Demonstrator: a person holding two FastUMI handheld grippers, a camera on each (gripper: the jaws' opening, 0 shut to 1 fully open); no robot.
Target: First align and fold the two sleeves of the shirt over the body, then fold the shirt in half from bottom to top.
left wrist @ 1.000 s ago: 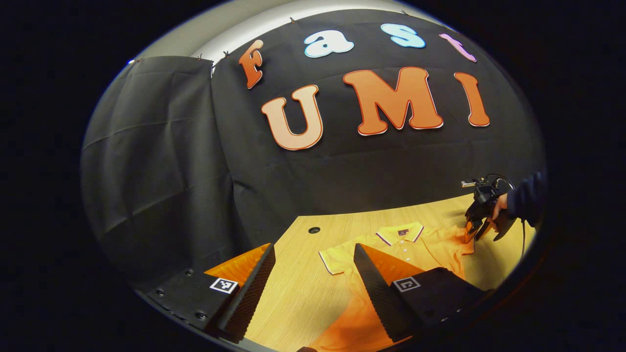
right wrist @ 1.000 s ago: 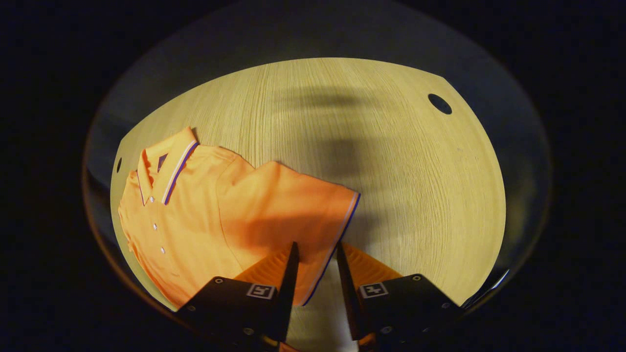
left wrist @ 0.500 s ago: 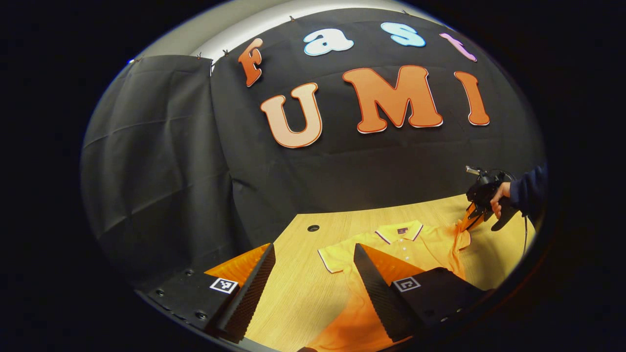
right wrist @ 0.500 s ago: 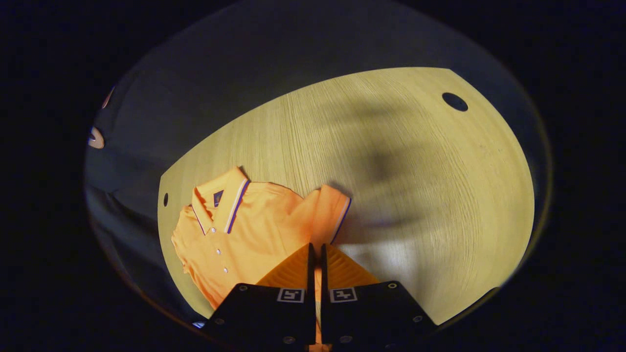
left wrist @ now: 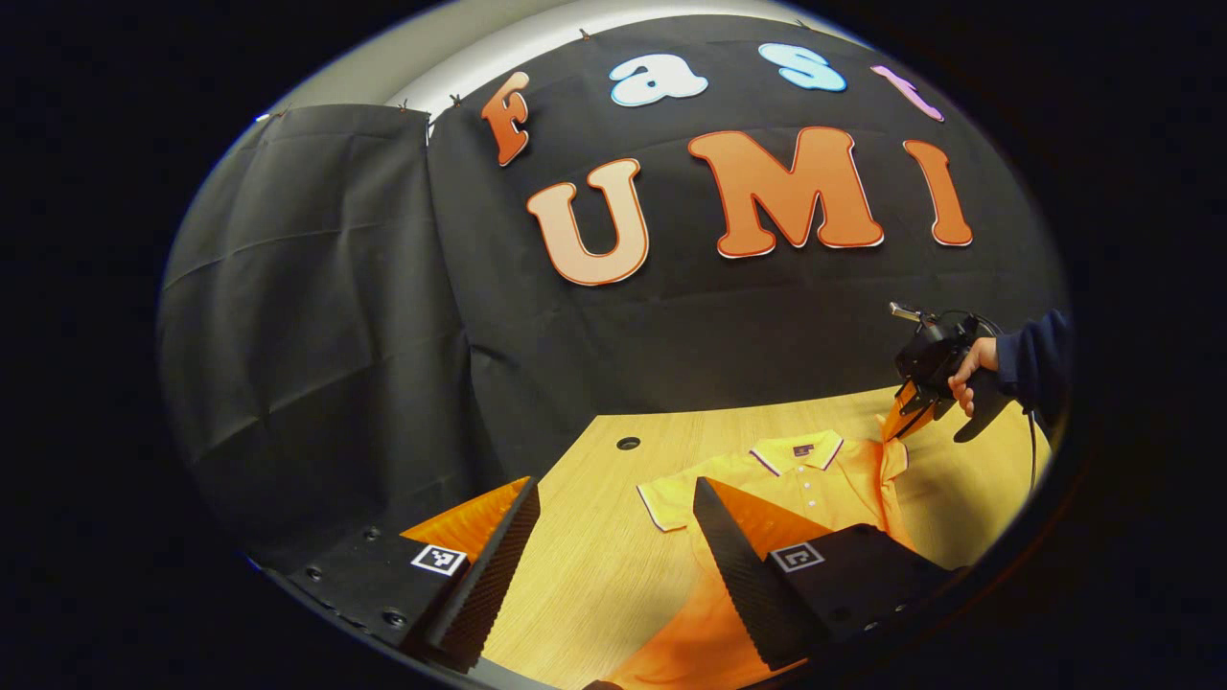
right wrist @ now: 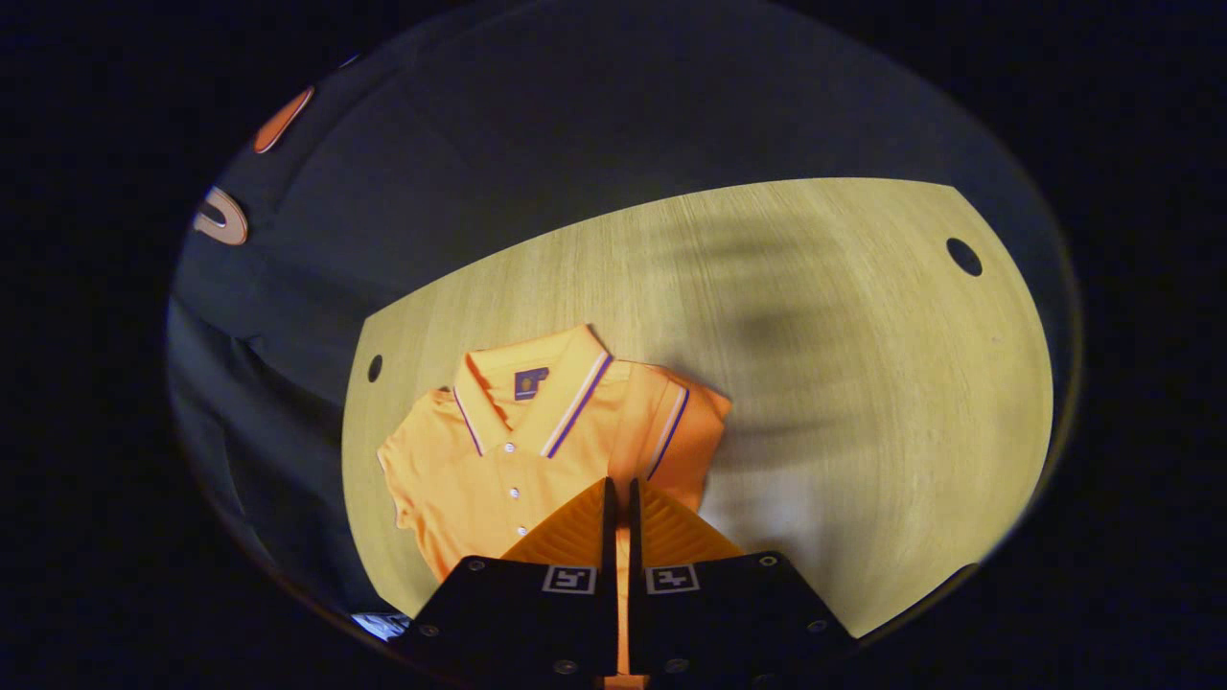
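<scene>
— Pinching the sleeve [right wrist: 671, 431], is it? Which gripper?

— The right gripper [right wrist: 618, 498]. Its fingers are pressed together on the sleeve, held up off the table [right wrist: 844, 383]. The shirt [right wrist: 498, 450] lies flat below it, to its left, collar far.

— And the left gripper [left wrist: 613, 537]?

— Spread wide, holding nothing. The shirt's other sleeve [left wrist: 666, 498] lies just ahead, between its fingers.

— So the sleeve goes where?

— Left, over the buttons, I think.
</scene>
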